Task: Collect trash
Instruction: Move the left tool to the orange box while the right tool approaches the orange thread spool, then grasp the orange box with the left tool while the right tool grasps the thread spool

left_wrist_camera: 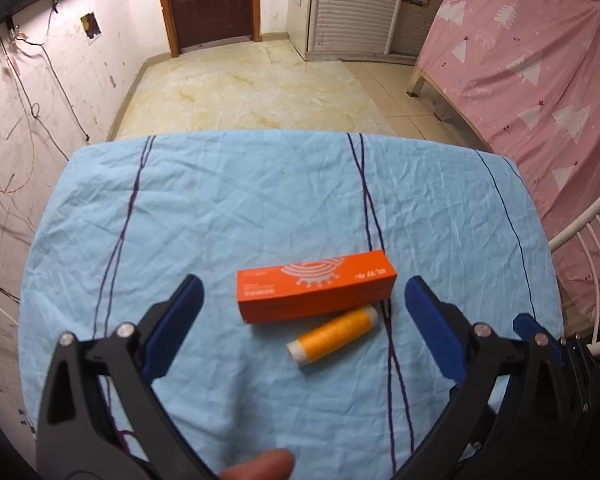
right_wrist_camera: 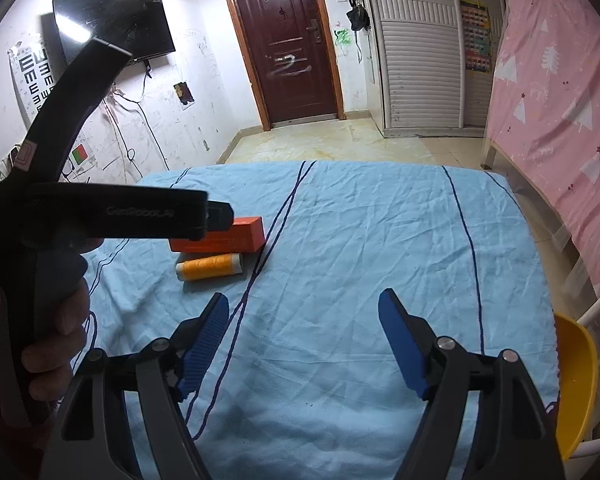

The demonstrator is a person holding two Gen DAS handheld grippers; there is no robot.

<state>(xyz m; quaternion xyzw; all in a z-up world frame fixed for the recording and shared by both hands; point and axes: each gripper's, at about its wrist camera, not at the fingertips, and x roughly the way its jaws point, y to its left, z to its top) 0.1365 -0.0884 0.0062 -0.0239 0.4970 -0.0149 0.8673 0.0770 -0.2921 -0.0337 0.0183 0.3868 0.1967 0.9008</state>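
An orange carton (left_wrist_camera: 316, 291) lies on the blue cloth of the table (left_wrist_camera: 236, 208). An orange thread spool (left_wrist_camera: 333, 335) lies just in front of it, touching or nearly so. My left gripper (left_wrist_camera: 302, 292) is open, its blue fingers either side of the carton and spool, above them. In the right wrist view the carton (right_wrist_camera: 236, 234) and spool (right_wrist_camera: 210, 267) lie at the left, partly behind the left gripper's black body (right_wrist_camera: 100, 212). My right gripper (right_wrist_camera: 304, 312) is open and empty over bare cloth.
A yellow bowl (right_wrist_camera: 576, 384) sits at the table's right edge beside a white chair frame (left_wrist_camera: 588, 248). A pink-covered bed (left_wrist_camera: 540, 80) stands to the right. The floor, a brown door (right_wrist_camera: 288, 40) and a wall TV (right_wrist_camera: 112, 28) lie beyond the table.
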